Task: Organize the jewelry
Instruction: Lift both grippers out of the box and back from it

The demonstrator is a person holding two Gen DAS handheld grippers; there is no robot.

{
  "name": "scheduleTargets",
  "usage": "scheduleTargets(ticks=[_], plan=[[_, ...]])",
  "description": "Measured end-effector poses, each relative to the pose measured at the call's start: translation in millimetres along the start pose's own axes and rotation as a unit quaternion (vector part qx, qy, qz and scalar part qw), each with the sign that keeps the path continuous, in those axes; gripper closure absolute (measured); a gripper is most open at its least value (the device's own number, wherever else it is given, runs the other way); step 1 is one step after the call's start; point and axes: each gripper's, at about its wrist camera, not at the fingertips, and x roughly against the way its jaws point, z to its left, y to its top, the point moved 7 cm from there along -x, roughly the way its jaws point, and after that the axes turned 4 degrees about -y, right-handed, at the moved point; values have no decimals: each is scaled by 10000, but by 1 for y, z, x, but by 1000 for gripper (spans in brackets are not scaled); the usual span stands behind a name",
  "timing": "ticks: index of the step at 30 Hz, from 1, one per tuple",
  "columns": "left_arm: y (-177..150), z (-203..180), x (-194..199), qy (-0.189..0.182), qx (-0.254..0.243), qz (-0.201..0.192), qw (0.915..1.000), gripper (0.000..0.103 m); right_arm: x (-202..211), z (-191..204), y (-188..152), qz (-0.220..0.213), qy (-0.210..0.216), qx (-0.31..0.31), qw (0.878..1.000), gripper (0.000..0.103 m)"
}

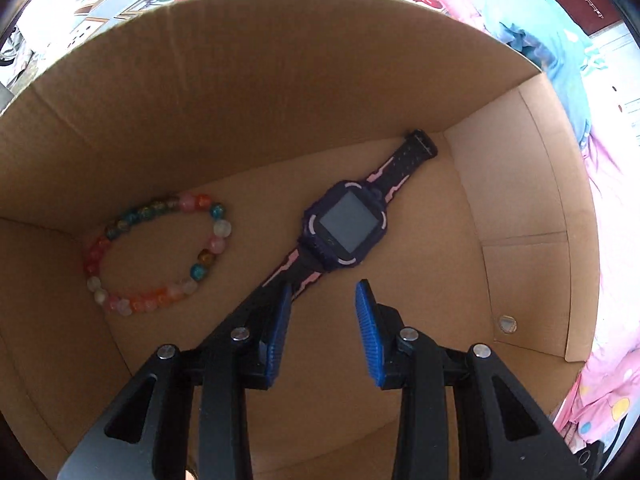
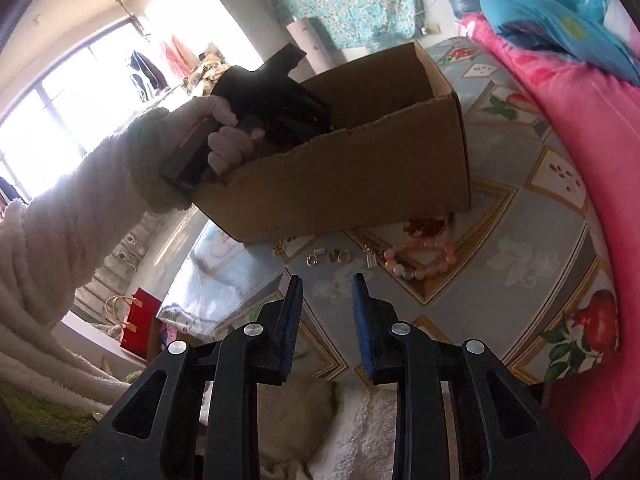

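The left gripper [image 1: 322, 294], jaws apart and empty, hangs inside the cardboard box [image 1: 248, 92] above the watch [image 1: 347, 229]. The right gripper [image 2: 326, 286], jaws apart and empty, sits lower centre, below the pink bracelet [image 2: 422, 258].

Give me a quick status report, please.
Left gripper open, empty, inside box. Watch and bead bracelet boxed. Right gripper open; pink bracelet on table.

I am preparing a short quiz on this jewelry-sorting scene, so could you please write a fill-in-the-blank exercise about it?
1. Inside the cardboard box a beaded bracelet lies beside a ____.
2. The fingers of the left gripper hold ____.
3. A pink bracelet lies on the table, ____ the box.
4. The right gripper is ____.

Missing words: watch; nothing; outside; open
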Motion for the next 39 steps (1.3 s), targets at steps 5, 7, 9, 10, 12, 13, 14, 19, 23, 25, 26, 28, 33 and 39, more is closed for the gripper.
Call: scheduleTargets(ticks=[5,7,9,10,12,13,14,19,23,25,26,28,33,39], plan=[[9,-1,-6,165,58,-85,9998,71,-8,13,-16,213,-6,209,9996,76],[12,-2,-8,239,73,-110,9996,71,-3,21,-18,199,64,229,9995,75],[15,-4,-8,257,94,-146,9995,71,-1,26,-16,188,133,249,9994,75],[16,-5,-8,270,83,-152,9995,71,-1,26,-15,183,152,260,9994,74],[14,0,-2,265,88,-170,9995,71,-6,24,-12,201,237,262,9992,74],[15,0,-2,254,91,-172,9995,71,-7,24,-13,208,254,255,9991,74],[16,-1,-1,238,106,-182,9995,71,-6,24,-15,222,278,248,9991,74],[23,-2,0,215,131,-256,9994,71,-12,19,-18,303,337,153,9989,73],[24,8,6,282,94,-312,9991,71,-14,18,-21,242,272,178,9992,69],[26,7,8,334,84,-338,9988,71,-15,18,-23,230,223,189,9993,69],[24,5,5,364,85,-352,9987,71,-15,19,-24,219,242,197,9993,69],[22,2,5,429,62,-391,9983,71,-14,22,-25,187,255,223,9993,65],[14,-12,23,692,-123,-568,9959,62,-9,31,-28,-35,185,452,9988,53],[-2,-27,61,1047,-522,-922,9888,57,0,33,-23,-303,94,637,9975,40]])
